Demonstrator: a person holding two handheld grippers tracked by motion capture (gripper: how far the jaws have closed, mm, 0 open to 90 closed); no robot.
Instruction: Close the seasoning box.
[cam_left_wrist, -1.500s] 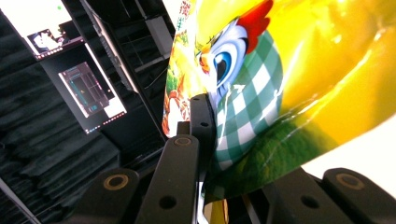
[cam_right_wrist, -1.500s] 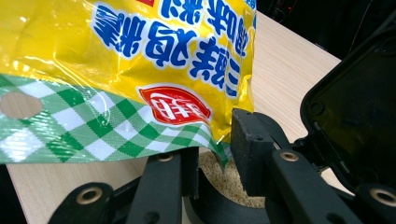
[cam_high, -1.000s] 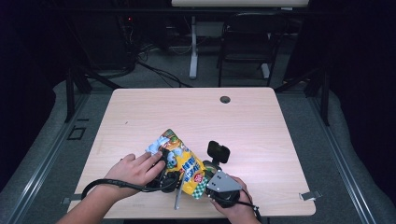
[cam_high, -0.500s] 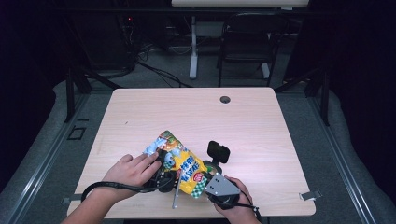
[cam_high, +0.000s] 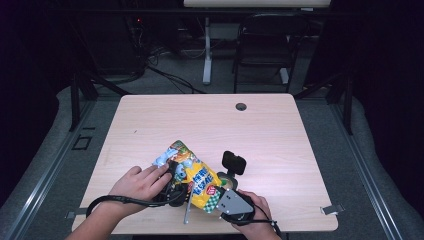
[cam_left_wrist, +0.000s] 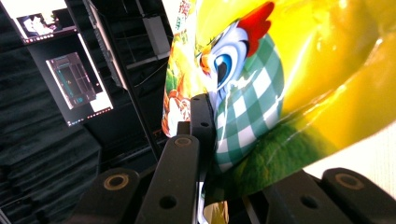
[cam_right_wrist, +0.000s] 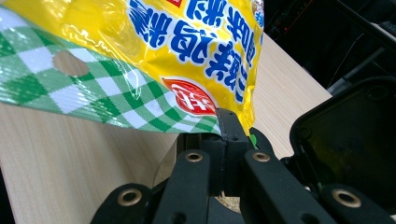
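a yellow snack bag (cam_high: 196, 176) lies near the front edge of the table (cam_high: 280, 135), slanting between the person's two hands. the right gripper (cam_right_wrist: 227, 122) has just been closing, and in the right gripper view its jaws now meet on the bag's green-checked sealed corner (cam_right_wrist: 140, 116), the film pinched between them; compared with a second ago, when that gripper sat at the same corner with its jaws wider, it has gone from poised to clamped. the left gripper (cam_left_wrist: 205, 116) is already clenched on the bag's other end, where the left gripper view shows the printed chicken (cam_left_wrist: 238, 60) and crinkled foil pressed against its jaws. in the high view the left hand (cam_high: 142, 182) and the right hand (cam_high: 250, 210) sit close on either side of the bag, and neither has shifted. a small black device (cam_high: 234, 162) stands just beyond the bag. with both ends gripped, the bag looks ready to be pulled open or lifted, though a thin seal edge could slip out.
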